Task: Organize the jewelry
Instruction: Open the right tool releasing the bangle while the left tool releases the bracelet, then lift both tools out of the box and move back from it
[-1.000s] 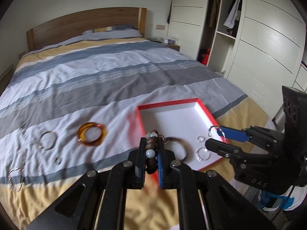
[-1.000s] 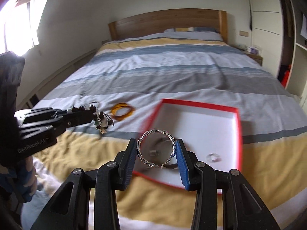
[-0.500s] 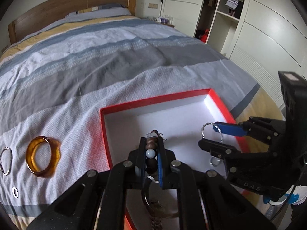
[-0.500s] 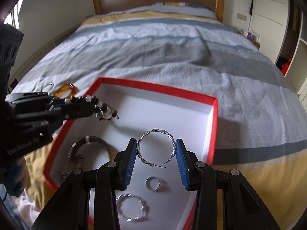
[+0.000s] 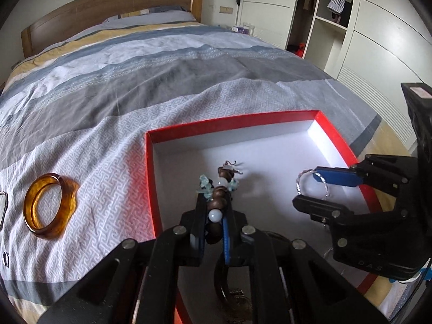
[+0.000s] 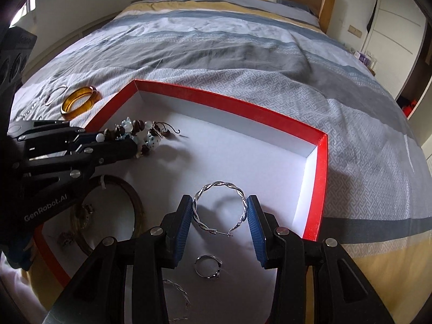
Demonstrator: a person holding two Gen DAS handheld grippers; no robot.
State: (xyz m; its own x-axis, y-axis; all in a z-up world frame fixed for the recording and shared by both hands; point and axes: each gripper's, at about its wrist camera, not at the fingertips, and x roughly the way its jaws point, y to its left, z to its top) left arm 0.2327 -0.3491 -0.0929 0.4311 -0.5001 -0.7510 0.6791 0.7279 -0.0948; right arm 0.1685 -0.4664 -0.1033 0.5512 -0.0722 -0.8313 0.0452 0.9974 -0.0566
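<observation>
A red box (image 5: 229, 125) (image 6: 229, 102) with a white inside lies on the bed. My left gripper (image 5: 213, 210) (image 6: 118, 140) is shut on a beaded bracelet (image 5: 220, 186) (image 6: 137, 132) of brown, white and pale blue beads, held over the box's left part. My right gripper (image 6: 220, 216) (image 5: 310, 186) is shut on a twisted silver hoop earring (image 6: 220, 205) (image 5: 313, 183), held over the box's right part. Inside the box lie a dark bangle (image 6: 135, 205), a silver ring (image 6: 208, 266) and another twisted hoop (image 6: 178, 291).
An amber bangle (image 5: 47, 208) (image 6: 79, 102) and a thin silver hoop (image 6: 55, 94) lie on the striped bedcover left of the box. A wooden headboard (image 5: 108, 8) stands at the far end. White wardrobes (image 5: 378, 27) stand on the right.
Both grippers have moved forward from the box's near edge to over its inside, each still holding its piece. The bracelet and hoop now hang lower, close to the box floor.
</observation>
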